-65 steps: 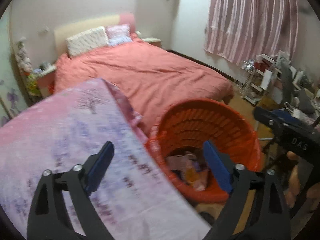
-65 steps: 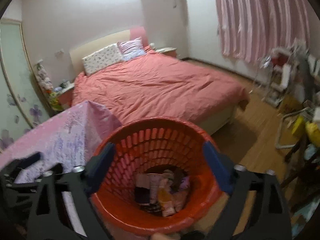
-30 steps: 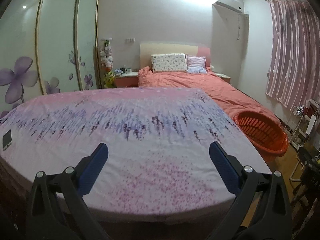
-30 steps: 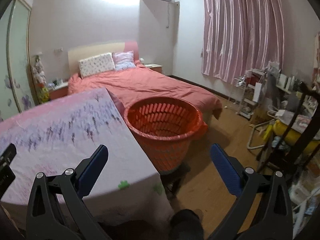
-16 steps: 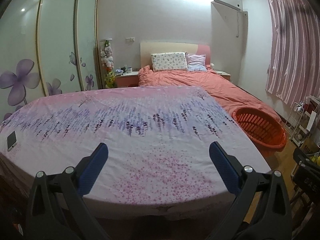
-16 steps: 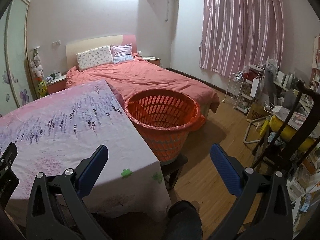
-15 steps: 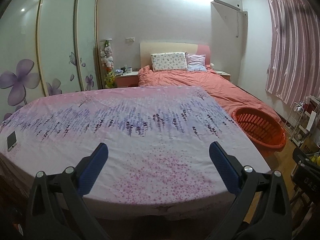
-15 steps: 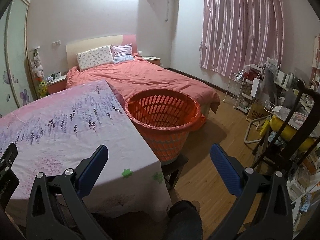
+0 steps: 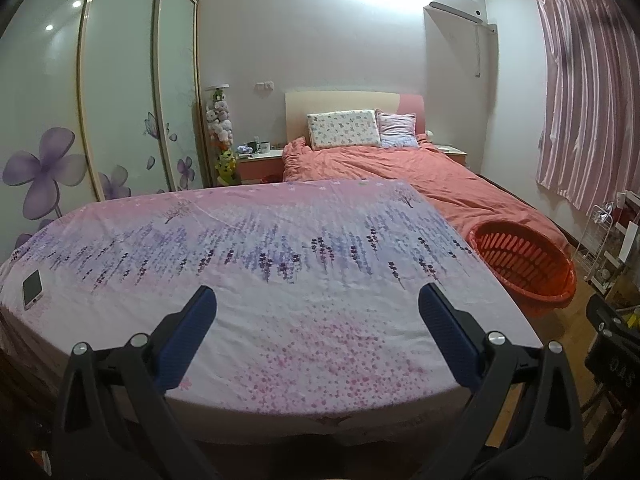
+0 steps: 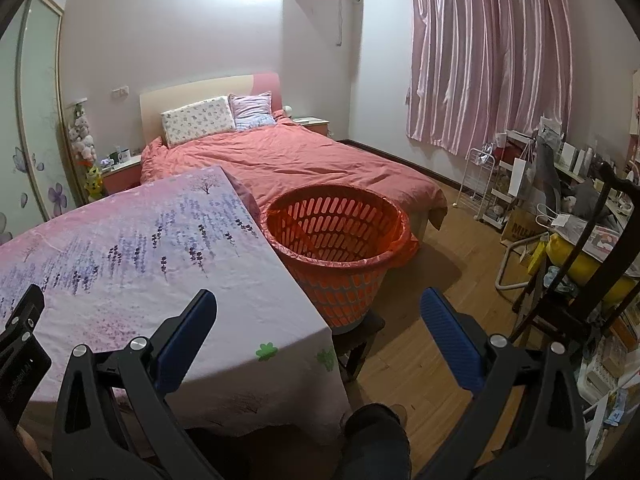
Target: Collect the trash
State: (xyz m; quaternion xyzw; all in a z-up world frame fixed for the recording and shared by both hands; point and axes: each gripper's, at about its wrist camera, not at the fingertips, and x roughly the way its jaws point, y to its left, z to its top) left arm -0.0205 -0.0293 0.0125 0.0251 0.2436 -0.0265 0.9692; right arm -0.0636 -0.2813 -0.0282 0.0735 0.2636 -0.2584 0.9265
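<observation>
Both grippers, left (image 9: pixel 316 320) and right (image 10: pixel 318 320), are pulling back from the basket (image 10: pixel 336 240), jaws open, empty; any missed trash risks staying uncollected.

Table (image 9: pixel 280 280) under a floral cloth (image 9: pixel 320 352); a phone (image 9: pixel 32 289) lies near its left edge

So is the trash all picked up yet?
Looks nearly done: the table shows no trash, only a phone. Both the left gripper and right gripper are open, holding nothing. The orange basket stands beside the table; its inside isn't visible.
</observation>
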